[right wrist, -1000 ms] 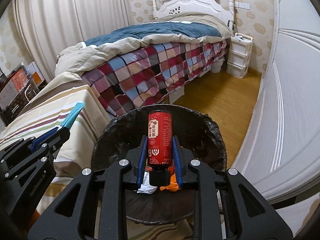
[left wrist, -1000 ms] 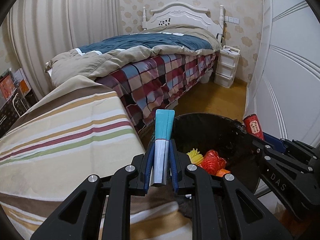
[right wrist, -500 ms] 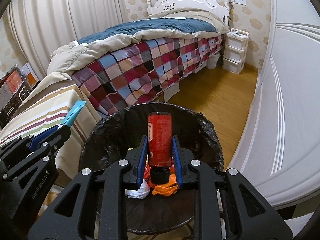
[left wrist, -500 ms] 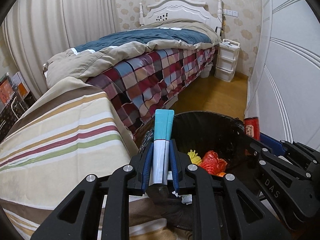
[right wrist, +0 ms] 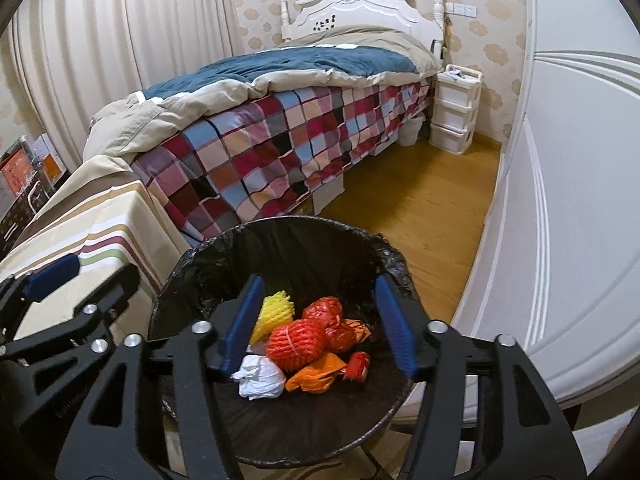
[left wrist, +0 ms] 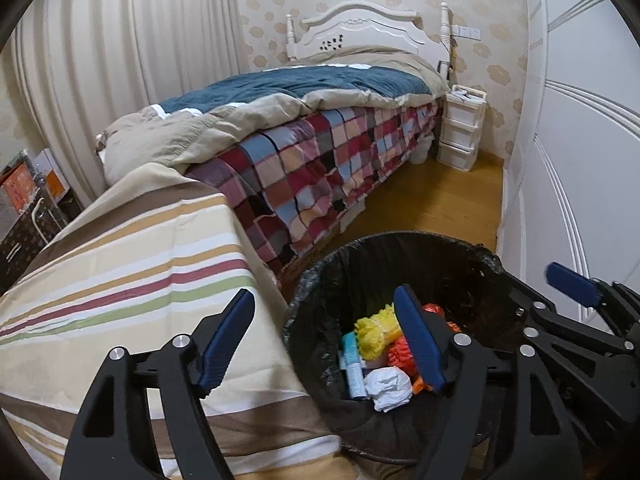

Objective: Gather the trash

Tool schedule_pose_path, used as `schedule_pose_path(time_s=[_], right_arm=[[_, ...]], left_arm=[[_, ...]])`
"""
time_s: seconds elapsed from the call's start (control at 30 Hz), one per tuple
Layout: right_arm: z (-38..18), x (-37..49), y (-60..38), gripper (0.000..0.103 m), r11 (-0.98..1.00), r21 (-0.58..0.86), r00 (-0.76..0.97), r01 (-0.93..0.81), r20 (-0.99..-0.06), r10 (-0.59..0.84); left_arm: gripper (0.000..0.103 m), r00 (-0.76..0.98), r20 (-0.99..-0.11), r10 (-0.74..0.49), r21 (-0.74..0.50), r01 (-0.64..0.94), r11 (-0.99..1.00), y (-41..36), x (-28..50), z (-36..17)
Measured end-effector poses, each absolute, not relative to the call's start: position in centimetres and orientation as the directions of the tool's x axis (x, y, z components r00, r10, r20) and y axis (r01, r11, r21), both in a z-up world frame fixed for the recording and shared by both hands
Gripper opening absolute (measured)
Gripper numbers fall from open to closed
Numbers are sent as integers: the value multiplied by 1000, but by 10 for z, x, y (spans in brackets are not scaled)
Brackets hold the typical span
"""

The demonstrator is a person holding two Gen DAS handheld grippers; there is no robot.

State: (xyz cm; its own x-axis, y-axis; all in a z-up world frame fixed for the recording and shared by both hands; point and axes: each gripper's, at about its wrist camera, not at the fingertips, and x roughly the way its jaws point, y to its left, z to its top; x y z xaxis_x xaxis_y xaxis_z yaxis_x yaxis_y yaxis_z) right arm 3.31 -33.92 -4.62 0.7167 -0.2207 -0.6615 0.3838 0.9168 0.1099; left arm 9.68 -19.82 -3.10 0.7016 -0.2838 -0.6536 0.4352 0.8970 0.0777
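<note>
Trash already lies in the black-lined bin [right wrist: 280, 236], and we read both hand-held grippers as letting go over it. Our left hand-held gripper [left wrist: 324, 340] has its jaws opening with nothing between the blue pads; it hangs over the near left rim, half above the striped tabletop [left wrist: 120, 248], so whatever leaves it should drop just inside the liner. In the bin below we see a pale blue and white tube [left wrist: 354, 364] lying along the left wall, beside a yellow foam net [left wrist: 378, 326] and a crumpled white tissue [left wrist: 388, 388]. Our right hand-held gripper [right wrist: 318, 328] is also opening and holds nothing; it sits squarely over the middle of the bin, the safer spot for a heavier round thing. A small red can [right wrist: 358, 364] rests on the bottom near the right pad, touching an orange wrapper [right wrist: 316, 376], with a red foam net [right wrist: 296, 344] heaped just beside it. Both hand-held grippers tilt downward, so released things fall clear of the fingers. We judge this drop done; no further trash shows on the tabletop in these views, so whether more remains we cannot tell
</note>
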Motion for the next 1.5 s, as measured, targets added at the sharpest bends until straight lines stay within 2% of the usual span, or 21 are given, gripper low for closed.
schedule_pose_path(time_s=[0.13, 0.2, 0.37, 0.6, 1.5], right_arm=[[-41, 27, -340, 71, 910, 101, 717, 403, -653, -245], [-39, 24, -340, 81, 906, 95, 715, 412, -650, -257], [-32, 15, -337, 90, 901, 94, 720, 423, -639, -271], [-27, 3, -324, 94, 904, 88, 723, 419, -634, -274], [6, -57, -254, 94, 946, 86, 801, 312, -559, -214]], left_arm=[[82, 711, -649, -272, 72, 413, 908, -188, 95, -28], [84, 717, -647, -259, 76, 400, 914, -183, 93, -26], [88, 724, -648, -236, 84, 376, 923, -171, 86, -22], [90, 736, -643, -213, 105, 360, 927, -154, 69, -17], [91, 800, -583, -146, 66, 226, 972, -69, 1, 12]])
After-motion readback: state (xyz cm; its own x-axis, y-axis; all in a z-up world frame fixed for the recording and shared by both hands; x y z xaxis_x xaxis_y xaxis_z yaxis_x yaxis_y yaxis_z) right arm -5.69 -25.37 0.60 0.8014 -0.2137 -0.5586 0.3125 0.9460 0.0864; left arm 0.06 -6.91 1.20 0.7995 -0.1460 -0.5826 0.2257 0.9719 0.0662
